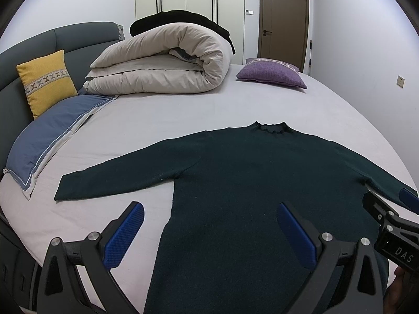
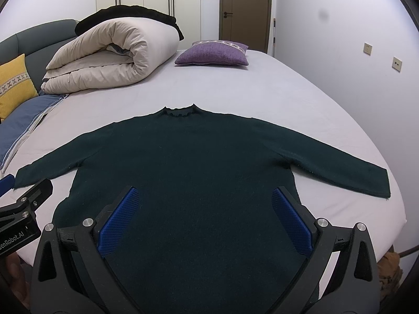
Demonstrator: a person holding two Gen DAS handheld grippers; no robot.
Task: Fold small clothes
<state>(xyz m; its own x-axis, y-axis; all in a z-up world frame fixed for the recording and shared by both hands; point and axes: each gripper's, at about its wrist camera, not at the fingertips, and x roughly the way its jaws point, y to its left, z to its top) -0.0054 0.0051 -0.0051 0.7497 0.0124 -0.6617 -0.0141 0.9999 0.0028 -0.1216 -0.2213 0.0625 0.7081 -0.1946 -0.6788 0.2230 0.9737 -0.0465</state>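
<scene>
From the left wrist view, the left gripper [image 1: 209, 231] is wide open and holds nothing, and the dark green sweater [image 1: 235, 172] lies flat on the bed [image 1: 170, 112] right under and ahead of it, with one sleeve [image 1: 115, 178] spread out to its left. From the right wrist view, the right gripper [image 2: 205, 216] is also wide open and empty, just above the sweater's [image 2: 204, 157] lower part, with the neck [image 2: 180, 111] far ahead and a purple pillow [image 2: 213, 53] farther back.
</scene>
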